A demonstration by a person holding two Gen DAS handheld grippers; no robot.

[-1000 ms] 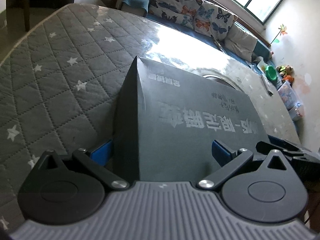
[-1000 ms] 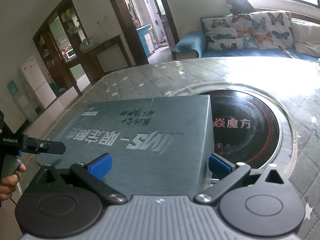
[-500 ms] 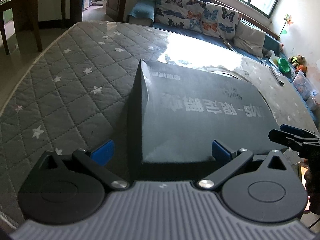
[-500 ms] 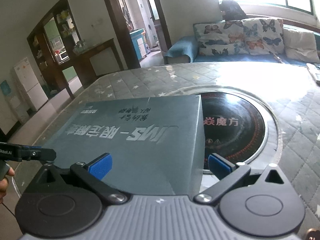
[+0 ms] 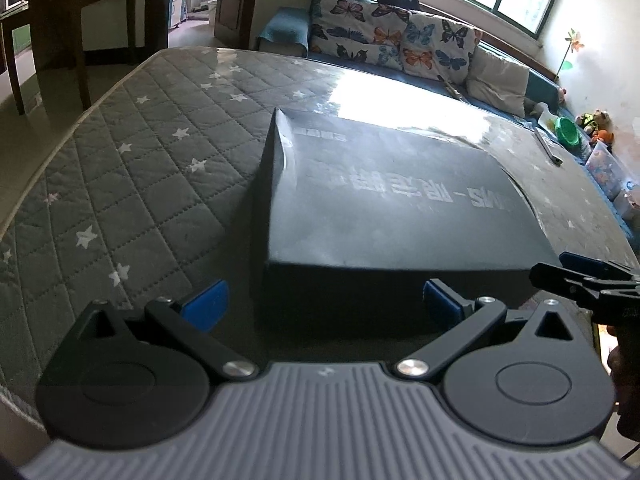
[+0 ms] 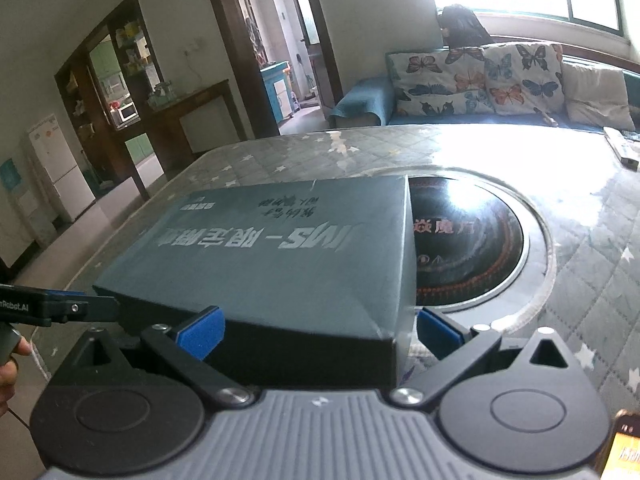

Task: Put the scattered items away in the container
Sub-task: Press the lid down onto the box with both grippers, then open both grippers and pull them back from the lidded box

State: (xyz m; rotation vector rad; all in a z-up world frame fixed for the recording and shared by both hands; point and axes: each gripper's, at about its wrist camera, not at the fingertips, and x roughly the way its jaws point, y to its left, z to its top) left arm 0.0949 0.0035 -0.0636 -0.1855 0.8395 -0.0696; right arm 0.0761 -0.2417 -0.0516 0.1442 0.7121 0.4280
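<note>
Dark lidded box [image 5: 392, 204] sits flat on the quilted star-print table cover [image 5: 132, 184], lid on, printed lettering on top reading upside down from both cameras. Left gripper [image 5: 324, 304] has jaws wide apart, blue pads [image 5: 206, 304] flanking the box's near short end; the box end lies between and just ahead of the pads, left pad clear of the box's left corner, no visible contact on either side. Right gripper [image 6: 318, 330] is also spread open, at another side of the same box [image 6: 276, 248]; its left pad [image 6: 200, 332] overlaps the near edge in view, touching or not cannot be told, right pad just off the box's right corner. Box's far right corner overlaps the round black induction cooktop [image 6: 472, 240] set in the table. Each gripper shows at the edge of the other's view, with a hand [image 6: 10, 364] on the handle. Butterfly-print cushions [image 5: 392, 44] line the sofa behind the table.
</note>
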